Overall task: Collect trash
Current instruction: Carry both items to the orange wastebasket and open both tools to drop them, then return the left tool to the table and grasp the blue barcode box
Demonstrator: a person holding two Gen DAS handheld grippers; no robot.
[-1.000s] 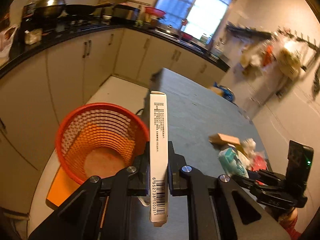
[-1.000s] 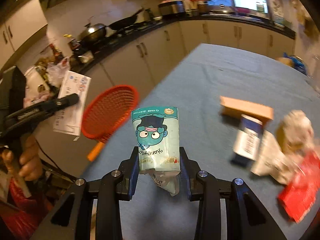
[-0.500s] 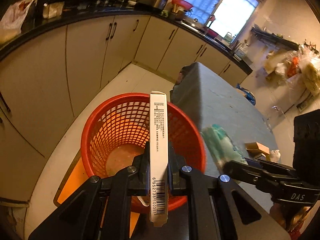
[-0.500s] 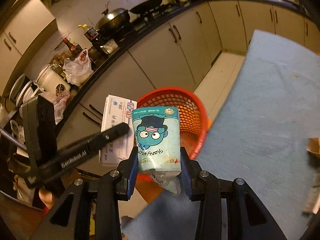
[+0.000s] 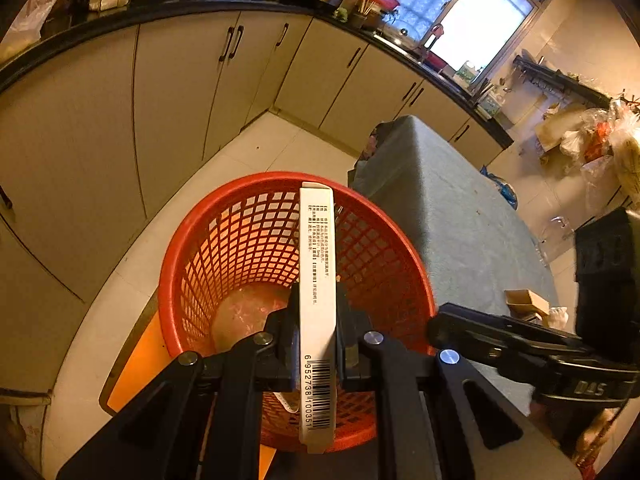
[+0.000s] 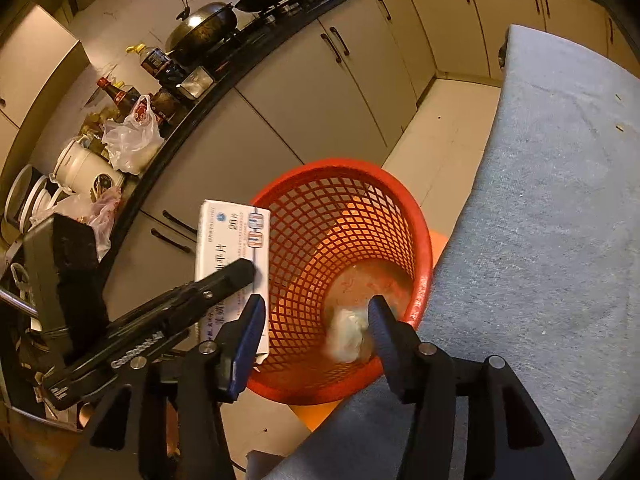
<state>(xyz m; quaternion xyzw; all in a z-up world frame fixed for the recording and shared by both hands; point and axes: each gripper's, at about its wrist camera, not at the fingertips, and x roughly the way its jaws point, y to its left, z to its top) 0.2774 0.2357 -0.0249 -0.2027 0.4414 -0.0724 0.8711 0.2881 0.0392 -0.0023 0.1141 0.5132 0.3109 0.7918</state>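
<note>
1. While poised over the red basket [image 5: 224,248], the left gripper [image 5: 316,332] clamps a white box [image 5: 317,280] edge-on.
2. Right gripper [image 6: 316,320]: jaws opening, nothing between them (a blurred pale packet [image 6: 347,334] sits inside the basket, beside the table [image 6: 560,208]).

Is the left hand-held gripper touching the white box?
Touching. In the left wrist view the left hand-held gripper has its fingers pressed against both sides of the white box, holding it over the red basket.
</note>
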